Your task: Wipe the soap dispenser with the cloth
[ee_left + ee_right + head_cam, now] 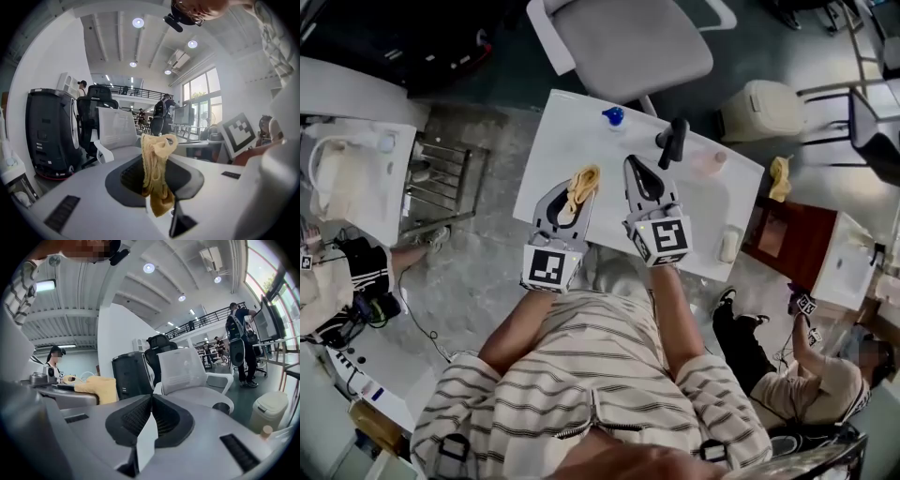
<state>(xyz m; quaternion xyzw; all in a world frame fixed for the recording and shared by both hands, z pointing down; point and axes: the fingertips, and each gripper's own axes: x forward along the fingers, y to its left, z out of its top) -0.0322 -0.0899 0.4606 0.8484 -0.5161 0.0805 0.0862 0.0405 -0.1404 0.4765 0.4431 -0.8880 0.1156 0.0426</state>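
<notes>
White table (712, 216): left gripper (572, 202) clamps cloth (583, 180); right gripper (639, 173), shut and empty, sits nearer the upright black dispenser (673, 141), just ahead-right.

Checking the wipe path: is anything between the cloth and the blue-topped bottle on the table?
Nothing visible. Bare table lies between the cloth, pinched by the left gripper, and the blue-topped bottle; the shut right gripper sits aside.

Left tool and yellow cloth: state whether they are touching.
Touching. The left gripper view shows the yellow cloth pinched between the shut jaws of the left tool, bunched above them and hanging below.
</notes>
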